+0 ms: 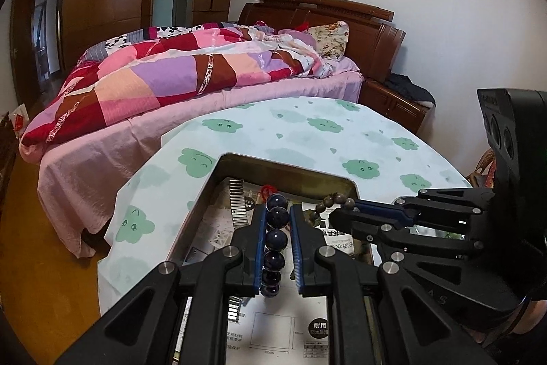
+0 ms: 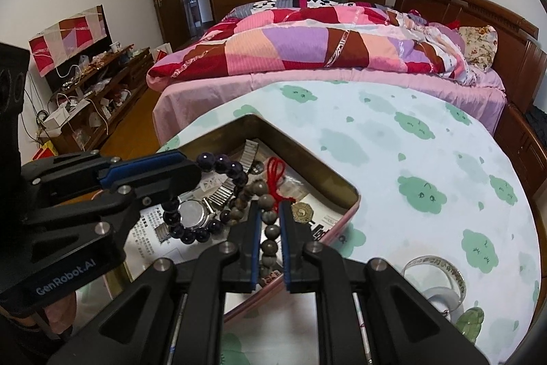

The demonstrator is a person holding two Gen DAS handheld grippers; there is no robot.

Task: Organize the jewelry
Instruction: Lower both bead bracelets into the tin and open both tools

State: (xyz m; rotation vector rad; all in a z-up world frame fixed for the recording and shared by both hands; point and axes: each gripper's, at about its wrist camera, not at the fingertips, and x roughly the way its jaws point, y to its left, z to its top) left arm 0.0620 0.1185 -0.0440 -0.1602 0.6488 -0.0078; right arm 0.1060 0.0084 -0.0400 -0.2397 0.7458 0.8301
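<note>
A metal tin box (image 1: 218, 173) (image 2: 352, 197) lined with printed paper stands on the round table. My left gripper (image 1: 277, 211) (image 2: 191, 168) is shut on a dark purple bead bracelet (image 1: 276, 236) (image 2: 225, 165) and holds it over the tin. My right gripper (image 2: 268, 209) (image 1: 336, 211) is shut on a brown wooden bead bracelet (image 2: 268, 231) (image 1: 333, 199) with a red knotted cord (image 2: 275, 175). In the tin lie a silver watch (image 2: 193, 212) with a metal stretch band (image 1: 237, 202) and a brass octagonal charm (image 2: 302, 212).
The table wears a white cloth with green clouds (image 2: 420, 194). A pale bangle (image 2: 434, 276) and a green stone piece (image 2: 471, 322) lie on it to the right of the tin. A bed (image 1: 177, 81) stands behind the table, a cluttered wooden shelf (image 2: 95, 84) at far left.
</note>
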